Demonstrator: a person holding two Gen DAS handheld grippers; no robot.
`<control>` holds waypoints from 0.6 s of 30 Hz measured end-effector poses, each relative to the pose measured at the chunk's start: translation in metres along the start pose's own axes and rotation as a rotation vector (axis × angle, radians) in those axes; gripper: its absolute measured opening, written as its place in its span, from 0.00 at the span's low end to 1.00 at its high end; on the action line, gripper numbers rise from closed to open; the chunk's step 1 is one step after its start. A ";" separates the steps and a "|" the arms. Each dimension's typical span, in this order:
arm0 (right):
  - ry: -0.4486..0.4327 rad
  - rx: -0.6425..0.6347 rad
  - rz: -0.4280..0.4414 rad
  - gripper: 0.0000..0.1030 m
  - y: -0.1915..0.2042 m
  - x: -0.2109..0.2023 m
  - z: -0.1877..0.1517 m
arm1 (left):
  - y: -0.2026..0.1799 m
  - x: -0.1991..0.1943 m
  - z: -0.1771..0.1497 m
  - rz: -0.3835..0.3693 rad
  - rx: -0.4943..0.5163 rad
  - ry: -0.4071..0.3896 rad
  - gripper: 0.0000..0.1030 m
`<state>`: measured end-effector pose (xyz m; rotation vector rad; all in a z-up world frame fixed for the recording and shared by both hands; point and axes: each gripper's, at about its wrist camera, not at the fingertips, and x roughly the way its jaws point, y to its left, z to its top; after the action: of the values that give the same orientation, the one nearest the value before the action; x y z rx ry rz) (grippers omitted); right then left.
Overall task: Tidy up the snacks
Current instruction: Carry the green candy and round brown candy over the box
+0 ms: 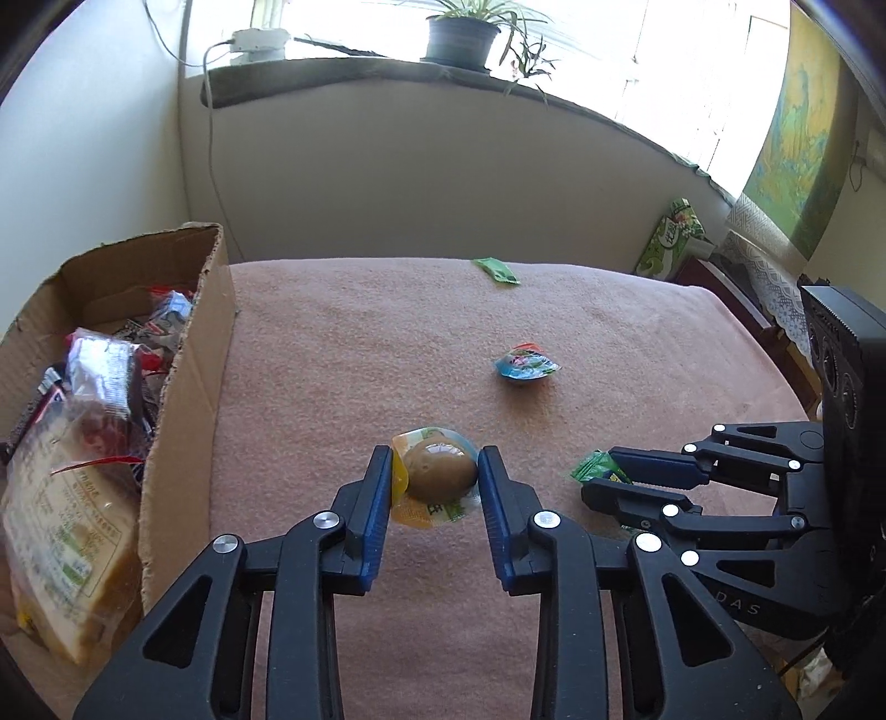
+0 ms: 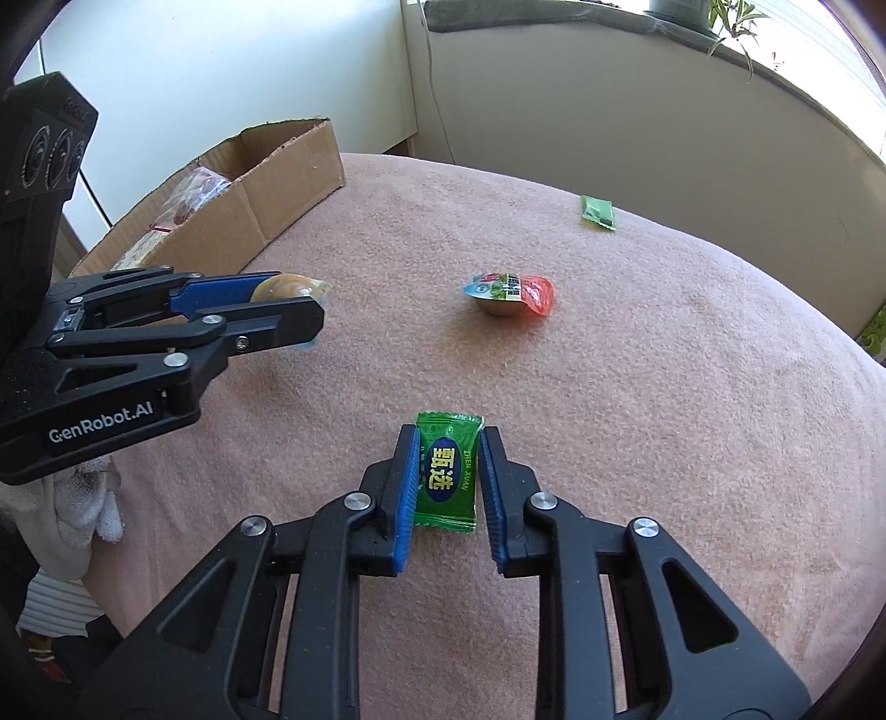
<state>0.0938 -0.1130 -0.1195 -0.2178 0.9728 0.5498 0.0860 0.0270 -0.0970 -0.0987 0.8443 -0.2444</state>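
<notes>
Strong daylight pours in from the window [image 1: 554, 33] at the top of both views and blows it out to white; the pink blanket [image 1: 387, 343] is evenly lit, with soft shadows beside the snacks; fisheye bending curves the edges, corners darken to black; the centre stays sharp, the periphery slightly smeared.

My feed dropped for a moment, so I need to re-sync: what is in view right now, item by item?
cardboard box: one, brown, left edge of the cloth, full of snack packets
egg-shaped snack pack: one, brown in a yellow wrapper, clamped in the left gripper
green candy: one, green wrapper, clamped in the right gripper
jelly cup: one, blue and red lid, mid-cloth, loose
green sachet: one, far edge of the cloth, loose
cloth: one, pink, covers the surface
potted plant: one, windowsill
left gripper: black, blue fingers
right gripper: black, blue fingers
</notes>
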 end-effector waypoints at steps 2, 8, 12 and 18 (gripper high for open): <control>-0.009 0.006 0.001 0.21 0.000 -0.004 0.000 | 0.003 -0.010 -0.002 0.009 -0.006 -0.020 0.28; -0.035 0.000 0.007 0.21 0.009 -0.015 0.005 | 0.013 -0.041 -0.010 0.036 -0.024 -0.073 0.28; -0.054 -0.013 0.019 0.21 0.017 -0.025 0.009 | 0.027 -0.062 -0.014 0.063 -0.037 -0.104 0.28; -0.091 -0.047 0.052 0.21 0.040 -0.038 0.021 | 0.056 -0.087 -0.021 0.119 -0.081 -0.138 0.28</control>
<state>0.0705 -0.0841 -0.0736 -0.2079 0.8796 0.6256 0.0242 0.1032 -0.0579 -0.1394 0.7196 -0.0899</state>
